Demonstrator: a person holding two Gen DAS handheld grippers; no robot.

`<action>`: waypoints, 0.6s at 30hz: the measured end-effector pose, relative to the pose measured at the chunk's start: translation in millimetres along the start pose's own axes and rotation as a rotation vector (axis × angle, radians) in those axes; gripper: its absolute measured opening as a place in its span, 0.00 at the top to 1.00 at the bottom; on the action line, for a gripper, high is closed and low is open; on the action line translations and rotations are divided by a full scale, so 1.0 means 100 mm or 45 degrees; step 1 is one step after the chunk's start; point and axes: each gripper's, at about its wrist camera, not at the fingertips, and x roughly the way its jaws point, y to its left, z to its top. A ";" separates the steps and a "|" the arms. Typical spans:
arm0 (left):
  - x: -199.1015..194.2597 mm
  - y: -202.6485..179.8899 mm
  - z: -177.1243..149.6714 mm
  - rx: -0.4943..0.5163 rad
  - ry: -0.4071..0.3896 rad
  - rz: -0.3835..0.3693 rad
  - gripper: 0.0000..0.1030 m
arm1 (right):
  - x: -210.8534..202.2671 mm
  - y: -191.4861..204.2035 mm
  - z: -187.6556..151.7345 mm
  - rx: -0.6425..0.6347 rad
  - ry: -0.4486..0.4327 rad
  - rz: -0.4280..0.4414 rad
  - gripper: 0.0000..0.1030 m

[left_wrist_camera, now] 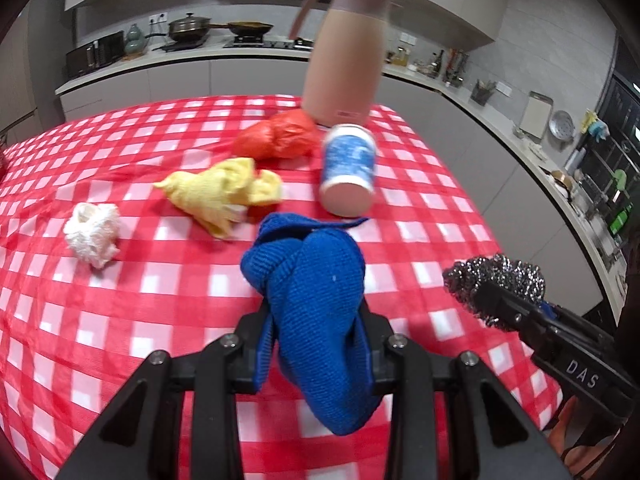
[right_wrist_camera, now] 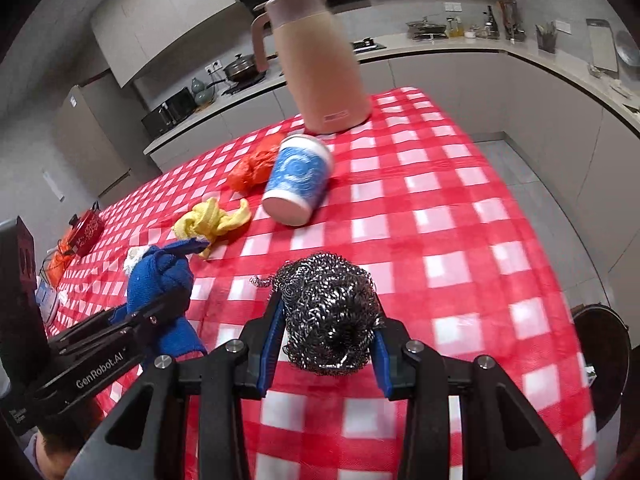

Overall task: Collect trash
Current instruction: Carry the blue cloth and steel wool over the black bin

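My left gripper (left_wrist_camera: 316, 312) is shut on a crumpled blue knitted cloth (left_wrist_camera: 316, 296), held above the red checked table (left_wrist_camera: 120, 320). My right gripper (right_wrist_camera: 326, 320) is shut on a steel wool scourer (right_wrist_camera: 328, 312), also off the table; the scourer (left_wrist_camera: 496, 280) shows at the right of the left wrist view. On the cloth lie a yellow rag (left_wrist_camera: 224, 194), a white paper wad (left_wrist_camera: 94, 232), a crumpled red plastic bag (left_wrist_camera: 280, 136) and a tipped blue-and-white paper cup (left_wrist_camera: 348, 172), all beyond both grippers.
A tall pink thermos jug (left_wrist_camera: 344, 56) stands at the table's far edge behind the cup. A round dark bin (right_wrist_camera: 600, 364) sits on the floor right of the table. Kitchen counters (left_wrist_camera: 500, 120) run behind and to the right.
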 end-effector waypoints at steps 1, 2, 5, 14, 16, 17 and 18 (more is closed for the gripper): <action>0.01 -0.05 0.00 0.013 0.005 -0.019 0.65 | -0.03 -0.04 -0.01 0.010 -0.005 -0.005 0.60; 0.01 -0.08 0.00 0.022 0.008 -0.032 0.65 | -0.06 -0.07 -0.02 0.021 -0.010 -0.014 0.60; 0.03 -0.16 0.02 0.079 0.010 -0.089 0.65 | -0.12 -0.13 -0.05 0.062 -0.026 -0.049 0.60; 0.15 -0.43 0.02 0.199 0.044 -0.216 0.65 | -0.29 -0.27 -0.22 0.209 -0.057 -0.171 0.60; 0.14 -0.51 -0.02 0.204 0.054 -0.231 0.65 | -0.35 -0.37 -0.24 0.232 -0.065 -0.191 0.60; 0.14 -0.59 -0.03 0.212 0.057 -0.239 0.65 | -0.39 -0.41 -0.25 0.243 -0.072 -0.195 0.60; 0.14 -0.66 -0.05 0.219 0.057 -0.240 0.65 | -0.43 -0.47 -0.25 0.255 -0.080 -0.196 0.60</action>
